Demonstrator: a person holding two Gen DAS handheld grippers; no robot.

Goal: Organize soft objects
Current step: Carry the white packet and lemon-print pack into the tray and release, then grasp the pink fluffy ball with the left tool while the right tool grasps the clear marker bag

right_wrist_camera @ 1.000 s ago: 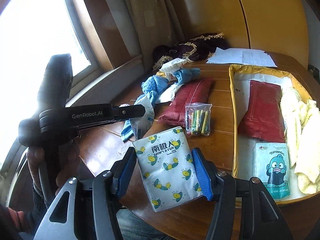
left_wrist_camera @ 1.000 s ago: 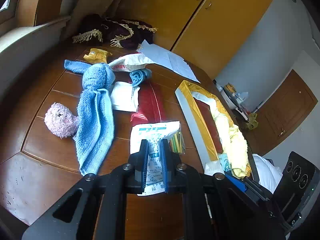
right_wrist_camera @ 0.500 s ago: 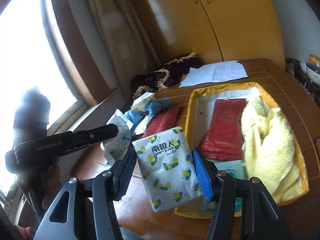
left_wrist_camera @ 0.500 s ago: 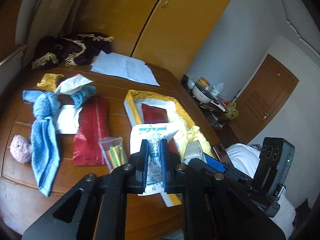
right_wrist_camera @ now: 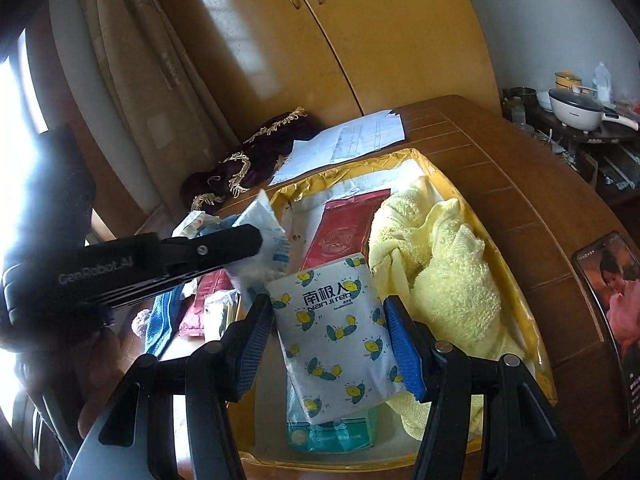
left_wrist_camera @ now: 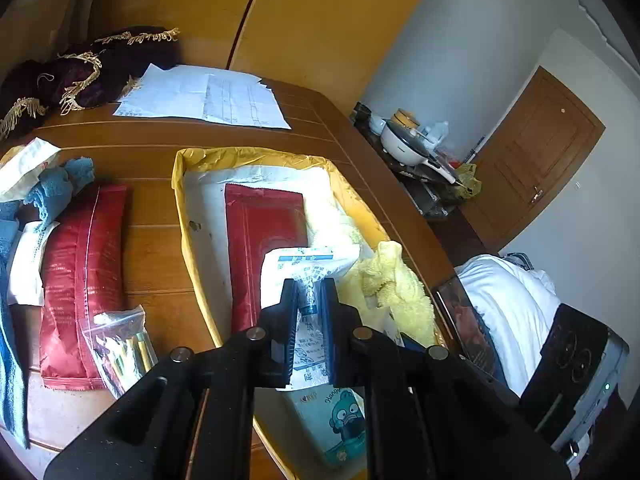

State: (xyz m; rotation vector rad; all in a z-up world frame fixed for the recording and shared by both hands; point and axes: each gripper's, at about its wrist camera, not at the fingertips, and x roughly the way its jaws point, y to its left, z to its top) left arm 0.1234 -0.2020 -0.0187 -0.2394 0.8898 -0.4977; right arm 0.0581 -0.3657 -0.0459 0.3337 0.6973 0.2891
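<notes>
The left gripper (left_wrist_camera: 309,300) clenched a white packet (left_wrist_camera: 306,266), hiding its print; the right gripper (right_wrist_camera: 328,344) grasped a tissue pack (right_wrist_camera: 336,332) above the yellow tray (right_wrist_camera: 404,160).

The left gripper (left_wrist_camera: 310,300) is matte black, its two flat fingers (left_wrist_camera: 289,312) lined with dark blue ribbed pads, and round silver screws sit at the linkage joints. The right gripper (right_wrist_camera: 330,344) has brighter blue ribbed pads (right_wrist_camera: 402,348). White "GenRobot.AI" lettering marks the left gripper's side.
</notes>
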